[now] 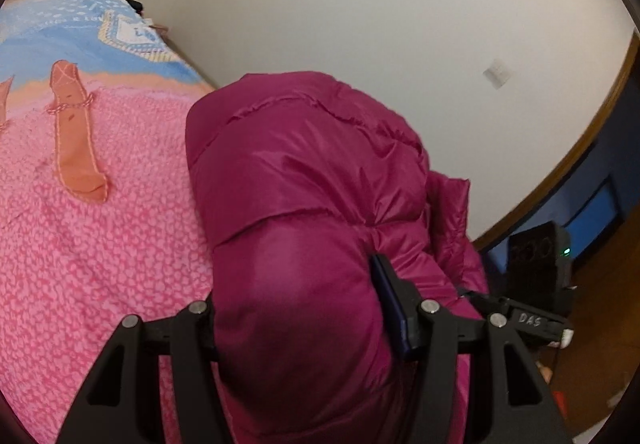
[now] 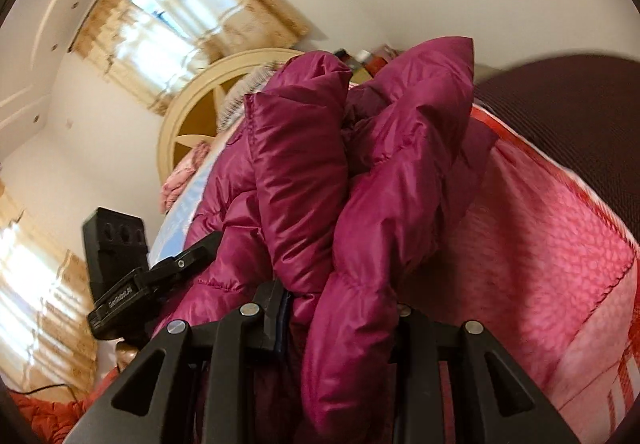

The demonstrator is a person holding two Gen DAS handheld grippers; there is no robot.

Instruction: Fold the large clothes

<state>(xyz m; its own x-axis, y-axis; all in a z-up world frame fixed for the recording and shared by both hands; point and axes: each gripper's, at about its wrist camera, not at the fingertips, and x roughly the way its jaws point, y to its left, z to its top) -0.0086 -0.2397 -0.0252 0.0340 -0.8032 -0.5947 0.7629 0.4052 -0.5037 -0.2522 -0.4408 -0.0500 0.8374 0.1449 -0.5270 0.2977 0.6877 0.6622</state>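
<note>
Left wrist view: magenta puffer jacket (image 1: 304, 179) bunched over the pink fleece blanket (image 1: 100, 244), clamped by the left gripper (image 1: 296, 320). Right gripper (image 2: 340, 308) seems clenched on another fold of it, though its far finger is hidden.

Magenta quilted down jacket (image 1: 304, 179), glossy and puffy, bunched into thick rounded folds. It is raised above a pink fleece blanket (image 1: 100, 244) on the bed, with stitched seams visible and one pointed fold uppermost (image 2: 440, 59).
</note>
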